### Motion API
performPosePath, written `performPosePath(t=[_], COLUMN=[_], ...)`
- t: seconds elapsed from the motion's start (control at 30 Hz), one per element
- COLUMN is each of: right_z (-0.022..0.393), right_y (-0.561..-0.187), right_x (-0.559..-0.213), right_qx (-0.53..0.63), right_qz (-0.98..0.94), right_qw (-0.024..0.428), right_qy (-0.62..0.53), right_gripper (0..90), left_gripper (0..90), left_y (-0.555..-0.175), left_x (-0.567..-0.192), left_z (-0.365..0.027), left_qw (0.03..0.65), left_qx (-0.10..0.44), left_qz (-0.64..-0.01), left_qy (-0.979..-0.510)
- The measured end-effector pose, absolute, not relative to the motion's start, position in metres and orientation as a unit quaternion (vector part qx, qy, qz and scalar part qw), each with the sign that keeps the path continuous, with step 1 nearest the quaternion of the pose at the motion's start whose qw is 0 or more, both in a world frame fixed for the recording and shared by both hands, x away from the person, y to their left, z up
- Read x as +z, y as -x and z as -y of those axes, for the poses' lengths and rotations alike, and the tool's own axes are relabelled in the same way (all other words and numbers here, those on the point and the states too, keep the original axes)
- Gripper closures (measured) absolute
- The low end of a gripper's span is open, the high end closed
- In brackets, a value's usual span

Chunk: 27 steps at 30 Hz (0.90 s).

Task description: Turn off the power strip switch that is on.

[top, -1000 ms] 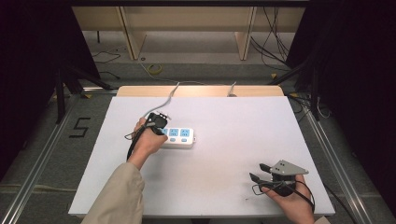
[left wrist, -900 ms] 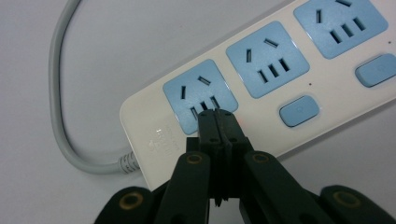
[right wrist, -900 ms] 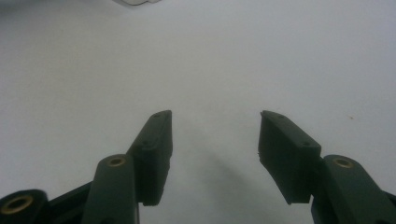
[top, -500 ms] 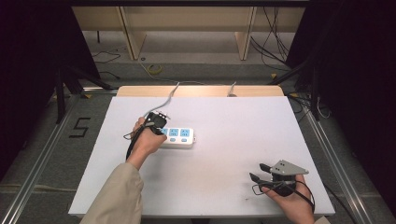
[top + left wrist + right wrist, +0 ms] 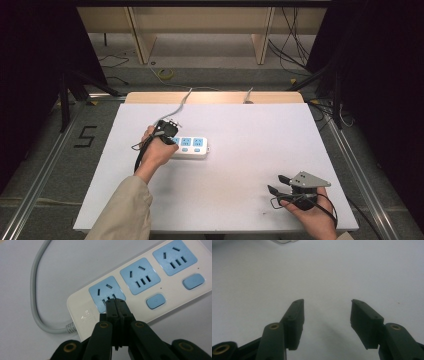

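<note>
A white power strip (image 5: 192, 147) with light-blue sockets lies near the middle of the white table (image 5: 250, 150); its grey cable (image 5: 181, 104) runs off the far edge. My left gripper (image 5: 168, 134) is at the strip's left end. In the left gripper view the strip (image 5: 160, 282) shows three blue sockets and two blue switches, and my left gripper (image 5: 116, 302) is shut with nothing between its jaws, its tips over the nearest socket (image 5: 106, 292). My right gripper (image 5: 276, 184) rests open near the table's front right corner; in its own view the right gripper (image 5: 327, 307) spans bare table.
A second grey cable end (image 5: 248, 95) lies at the table's far edge. Wooden furniture legs (image 5: 142, 37) and loose cables on the floor stand beyond the table. A metal rail (image 5: 350, 165) runs along the right side.
</note>
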State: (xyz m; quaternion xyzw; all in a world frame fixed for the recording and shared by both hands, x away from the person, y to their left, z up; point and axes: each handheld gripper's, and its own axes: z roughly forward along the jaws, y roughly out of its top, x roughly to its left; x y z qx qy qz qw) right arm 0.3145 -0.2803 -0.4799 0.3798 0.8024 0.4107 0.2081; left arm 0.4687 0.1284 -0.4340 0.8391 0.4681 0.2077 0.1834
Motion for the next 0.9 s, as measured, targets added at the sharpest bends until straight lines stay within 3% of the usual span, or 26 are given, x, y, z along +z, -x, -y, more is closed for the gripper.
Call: performPosePath(t=[0.27, 0.3, 0.57, 0.7, 0.9], right_z=[0.280, 0.280, 0.280, 0.280, 0.281], right_y=[-0.314, -0.314, -0.315, -0.315, -0.314], right_x=[-0.480, -0.480, -0.480, -0.480, -0.480], right_qx=[0.411, 0.410, 0.410, 0.410, 0.412], right_qz=[-0.802, -0.802, -0.802, -0.802, -0.801], right_qw=[0.209, 0.209, 0.209, 0.209, 0.208], right_qy=[-0.380, -0.380, -0.381, -0.381, -0.380], right_gripper=[45.7, 45.7, 45.7, 45.6, 45.4], left_gripper=[89.0, 83.8, 76.4, 65.2, 41.2], left_y=[-0.456, -0.454, -0.437, -0.422, -0.386], left_x=[-0.421, -0.421, -0.419, -0.421, -0.436], left_z=[-0.137, -0.137, -0.148, -0.154, -0.166], left_qw=[0.222, 0.228, 0.262, 0.292, 0.348], left_qx=[0.213, 0.212, 0.212, 0.215, 0.218], left_qz=[-0.469, -0.471, -0.468, -0.457, -0.428], left_qy=[-0.828, -0.825, -0.817, -0.812, -0.805])
